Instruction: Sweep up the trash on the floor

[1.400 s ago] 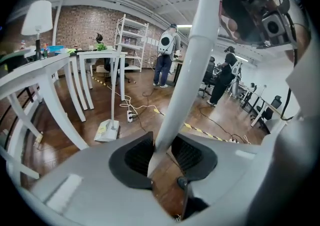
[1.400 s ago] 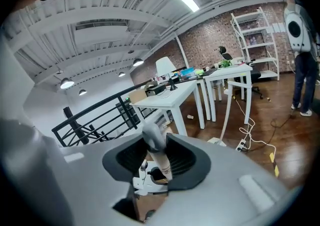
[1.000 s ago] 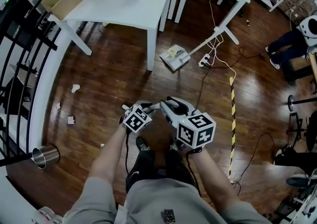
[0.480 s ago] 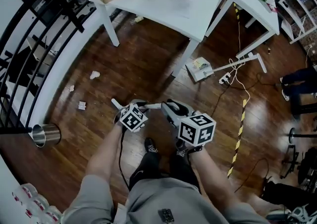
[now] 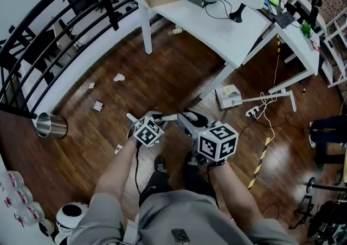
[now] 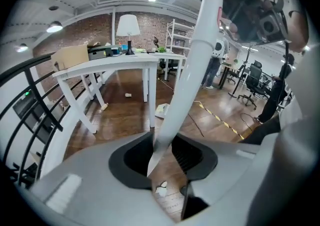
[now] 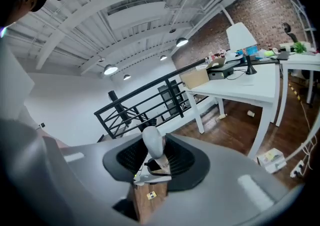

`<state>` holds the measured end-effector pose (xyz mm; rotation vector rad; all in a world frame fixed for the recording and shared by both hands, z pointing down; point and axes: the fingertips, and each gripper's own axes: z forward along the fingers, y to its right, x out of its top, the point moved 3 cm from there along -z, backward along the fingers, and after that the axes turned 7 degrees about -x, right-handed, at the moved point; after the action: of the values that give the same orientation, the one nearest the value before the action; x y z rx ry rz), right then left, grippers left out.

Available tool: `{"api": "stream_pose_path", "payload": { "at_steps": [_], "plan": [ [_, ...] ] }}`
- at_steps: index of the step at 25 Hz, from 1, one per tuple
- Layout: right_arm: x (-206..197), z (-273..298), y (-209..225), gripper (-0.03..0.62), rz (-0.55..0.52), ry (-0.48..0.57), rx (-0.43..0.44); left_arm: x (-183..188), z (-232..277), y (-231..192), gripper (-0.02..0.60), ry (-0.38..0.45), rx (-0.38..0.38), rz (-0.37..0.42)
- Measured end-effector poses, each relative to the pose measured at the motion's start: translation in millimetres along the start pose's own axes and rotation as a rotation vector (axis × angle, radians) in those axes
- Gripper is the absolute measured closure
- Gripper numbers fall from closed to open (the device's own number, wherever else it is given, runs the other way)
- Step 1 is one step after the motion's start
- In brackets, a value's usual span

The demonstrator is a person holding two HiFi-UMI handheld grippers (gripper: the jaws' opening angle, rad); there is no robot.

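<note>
Approach step: the left tongs (image 6: 162,156), just tightening, clamp a long white handle (image 6: 192,70), and the right tongs (image 7: 155,162) clamp a grey knob-ended handle (image 7: 153,142). The crumpled white paper trash (image 5: 118,77) lies on the dark wooden floor (image 5: 162,76) at ten o'clock; reaching it probably comes next.

Paper scraps (image 5: 119,77) lie scattered on the wooden floor (image 5: 179,70) between a metal can (image 5: 50,125) and white table (image 5: 222,35).

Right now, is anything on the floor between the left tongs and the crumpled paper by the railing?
Nothing visible. Bare wood floor runs from the left tongs to the crumpled paper. The metal cup lies off to the left, the table leg farther right.
</note>
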<state>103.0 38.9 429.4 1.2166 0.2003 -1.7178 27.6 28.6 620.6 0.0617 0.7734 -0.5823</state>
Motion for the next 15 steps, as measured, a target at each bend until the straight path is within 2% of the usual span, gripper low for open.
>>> {"api": "stream_pose_path", "payload": {
  "at_steps": [4, 10, 15],
  "plan": [
    [18, 1, 12, 0.488, -0.087, -0.017, 0.132, 13, -1, -4, 0.46, 0.011, 0.097, -0.078],
    [48, -1, 32, 0.488, -0.241, -0.058, 0.391, 41, -7, -9, 0.46, 0.001, 0.306, -0.22],
    [74, -2, 35, 0.488, -0.324, -0.089, 0.575, 57, -21, -4, 0.463, 0.016, 0.47, -0.348]
  ]
}}
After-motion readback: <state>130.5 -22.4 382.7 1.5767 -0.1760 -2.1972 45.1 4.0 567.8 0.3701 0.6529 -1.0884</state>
